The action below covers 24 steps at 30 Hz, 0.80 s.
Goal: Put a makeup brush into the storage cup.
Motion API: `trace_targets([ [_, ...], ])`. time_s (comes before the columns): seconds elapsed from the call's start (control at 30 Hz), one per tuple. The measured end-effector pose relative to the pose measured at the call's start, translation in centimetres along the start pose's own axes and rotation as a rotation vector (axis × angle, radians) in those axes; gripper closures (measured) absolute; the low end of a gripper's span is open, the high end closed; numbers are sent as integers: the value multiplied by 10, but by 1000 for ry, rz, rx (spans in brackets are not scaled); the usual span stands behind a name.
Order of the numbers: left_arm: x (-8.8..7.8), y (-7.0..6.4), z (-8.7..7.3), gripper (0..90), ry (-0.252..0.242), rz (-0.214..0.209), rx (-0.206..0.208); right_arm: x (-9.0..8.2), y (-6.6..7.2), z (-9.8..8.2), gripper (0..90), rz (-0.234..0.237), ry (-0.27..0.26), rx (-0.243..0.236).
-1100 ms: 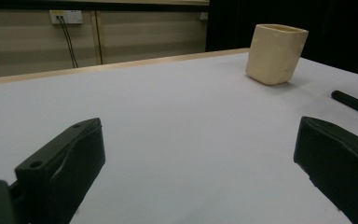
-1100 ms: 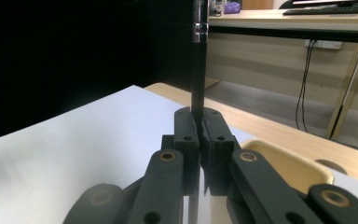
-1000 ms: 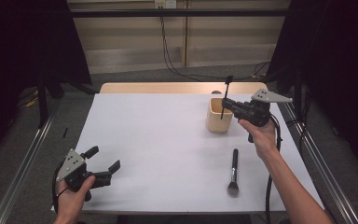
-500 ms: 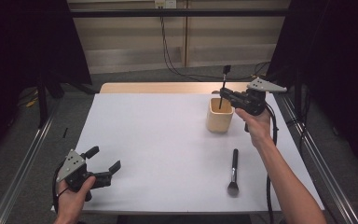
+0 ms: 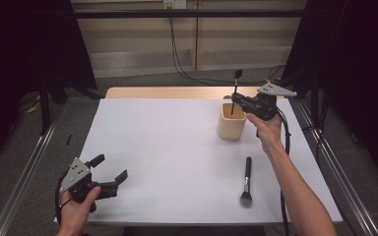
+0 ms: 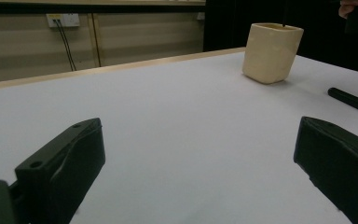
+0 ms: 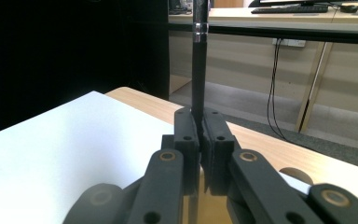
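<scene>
The right tongs (image 5: 237, 100), clamped on a thin brush (image 5: 235, 89), have drifted left over the cup (image 5: 232, 121), ready to drop it in; the left tongs (image 5: 109, 170) wait open, empty

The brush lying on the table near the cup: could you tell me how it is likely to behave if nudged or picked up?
The brush has a slim, round-looking handle, so a sideways push would probably roll it. It looks stiff and light. Its soft head would likely give, so the handle seems the safer grip. It lies apart from the cup.

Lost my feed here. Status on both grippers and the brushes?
Right gripper shut on slim brush, upright over beige cup. Left gripper open, idle. Second brush flat on table. Nothing in the way.
</scene>
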<state>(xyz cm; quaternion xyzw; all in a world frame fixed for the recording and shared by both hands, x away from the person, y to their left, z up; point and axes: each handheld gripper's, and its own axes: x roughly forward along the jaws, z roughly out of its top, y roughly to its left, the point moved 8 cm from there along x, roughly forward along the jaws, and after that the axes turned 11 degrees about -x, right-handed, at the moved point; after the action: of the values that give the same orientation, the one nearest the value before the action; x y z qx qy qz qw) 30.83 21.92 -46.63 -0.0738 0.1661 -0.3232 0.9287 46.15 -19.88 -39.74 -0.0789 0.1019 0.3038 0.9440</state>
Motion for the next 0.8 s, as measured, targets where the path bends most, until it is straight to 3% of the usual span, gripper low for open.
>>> trace_targets([
  [0.17,0,2,0,18,0,9,2,-3,5,-4,863,8,-10,-2],
  [0.8,1,3,-1,19,8,4,5,-2,-3,-39,863,-4,36,29],
])
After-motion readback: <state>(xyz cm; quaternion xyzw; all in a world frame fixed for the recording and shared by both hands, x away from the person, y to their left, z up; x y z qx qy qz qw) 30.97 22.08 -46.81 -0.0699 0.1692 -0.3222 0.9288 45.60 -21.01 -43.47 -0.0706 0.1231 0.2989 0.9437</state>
